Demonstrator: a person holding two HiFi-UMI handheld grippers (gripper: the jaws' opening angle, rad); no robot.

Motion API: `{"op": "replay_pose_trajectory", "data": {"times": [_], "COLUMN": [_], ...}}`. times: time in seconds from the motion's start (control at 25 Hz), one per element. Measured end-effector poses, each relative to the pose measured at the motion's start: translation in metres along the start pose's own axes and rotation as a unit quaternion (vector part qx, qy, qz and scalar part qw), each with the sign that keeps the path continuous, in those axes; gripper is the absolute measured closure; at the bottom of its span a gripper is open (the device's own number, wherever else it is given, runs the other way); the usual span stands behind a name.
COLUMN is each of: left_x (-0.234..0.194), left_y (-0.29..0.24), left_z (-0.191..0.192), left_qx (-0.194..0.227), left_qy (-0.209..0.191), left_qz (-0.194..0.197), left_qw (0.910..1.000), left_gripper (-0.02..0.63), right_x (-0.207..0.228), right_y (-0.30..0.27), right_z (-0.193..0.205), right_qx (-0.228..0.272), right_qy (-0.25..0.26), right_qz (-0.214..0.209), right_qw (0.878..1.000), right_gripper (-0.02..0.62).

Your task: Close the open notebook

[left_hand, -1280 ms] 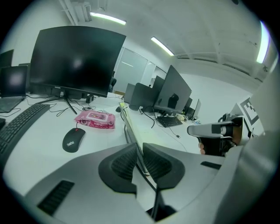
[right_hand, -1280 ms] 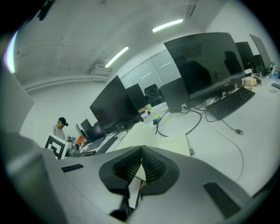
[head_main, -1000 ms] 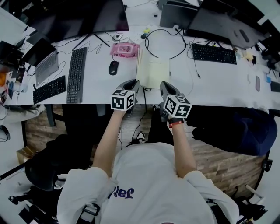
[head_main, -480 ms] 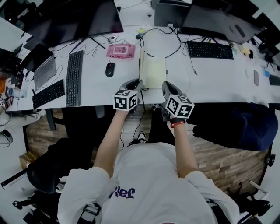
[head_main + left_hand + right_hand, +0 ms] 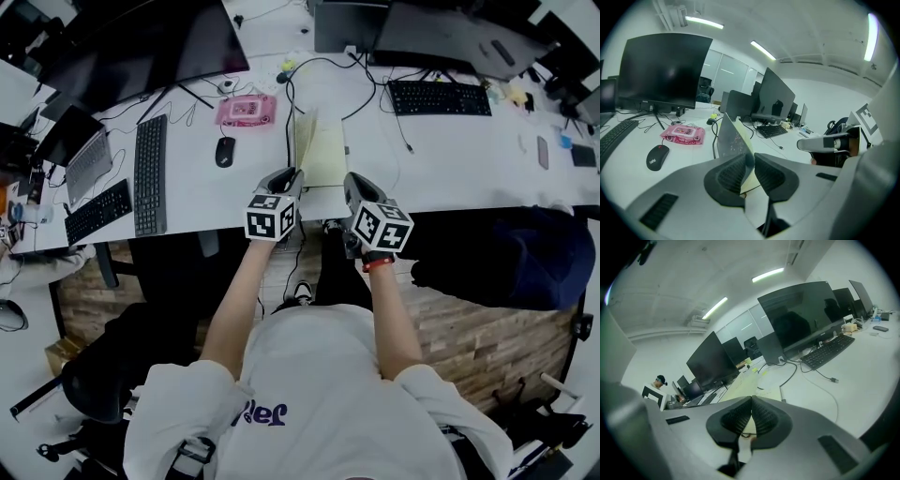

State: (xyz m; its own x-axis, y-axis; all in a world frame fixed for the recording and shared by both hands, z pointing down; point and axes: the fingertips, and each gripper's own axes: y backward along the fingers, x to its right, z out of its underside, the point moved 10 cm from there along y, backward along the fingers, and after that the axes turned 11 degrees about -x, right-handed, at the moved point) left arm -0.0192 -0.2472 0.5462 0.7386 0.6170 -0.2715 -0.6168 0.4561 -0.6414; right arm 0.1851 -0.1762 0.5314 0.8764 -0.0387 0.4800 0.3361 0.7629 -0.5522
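Note:
The notebook (image 5: pixel 323 155) lies on the white desk (image 5: pixel 450 159) with pale yellow pages showing. Its left cover (image 5: pixel 730 138) stands raised and leans toward the pages. My left gripper (image 5: pixel 292 175) is at the notebook's near left corner. In the left gripper view its jaws (image 5: pixel 751 158) are opening, with a narrow gap; the cover's lower edge sits in that gap against the left pad (image 5: pixel 730 174). My right gripper (image 5: pixel 352 179) is at the near right corner. Its pads meet at the tips (image 5: pixel 751 400) with nothing between them, and the yellow page (image 5: pixel 745 385) lies beyond.
Left of the notebook are a black mouse (image 5: pixel 223 151), a pink pack (image 5: pixel 246 110) and a keyboard (image 5: pixel 148 175). Another keyboard (image 5: pixel 439 97) and a looping black cable (image 5: pixel 314 75) lie to the right and behind. Monitors (image 5: pixel 141 42) line the back. A dark chair (image 5: pixel 525 258) stands at the right.
The desk has drifted up and left in the head view. Both grippers stay at the notebook's near edge, and the cover still stands raised.

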Motion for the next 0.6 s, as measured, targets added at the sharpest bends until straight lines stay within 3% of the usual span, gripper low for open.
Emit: {"op": "replay_pose_trajectory", "data": {"times": [0.16, 0.6], "left_x": [0.006, 0.027], "left_y": [-0.003, -0.022], "left_z": [0.001, -0.001], "left_qx": [0.005, -0.007], "left_qy": [-0.009, -0.034], "left_qz": [-0.014, -0.007], "left_qw": [0.9998, 0.9994], "left_gripper": [0.534, 0.520], "right_x": [0.006, 0.021], "right_y": [0.005, 0.014], "right_z": [0.002, 0.007], "right_qx": [0.004, 0.013], "right_qy": [-0.008, -0.030], "right_qz": [0.006, 0.019], "right_qw": [1.000, 0.999], "right_gripper": [0.580, 0.580]}}
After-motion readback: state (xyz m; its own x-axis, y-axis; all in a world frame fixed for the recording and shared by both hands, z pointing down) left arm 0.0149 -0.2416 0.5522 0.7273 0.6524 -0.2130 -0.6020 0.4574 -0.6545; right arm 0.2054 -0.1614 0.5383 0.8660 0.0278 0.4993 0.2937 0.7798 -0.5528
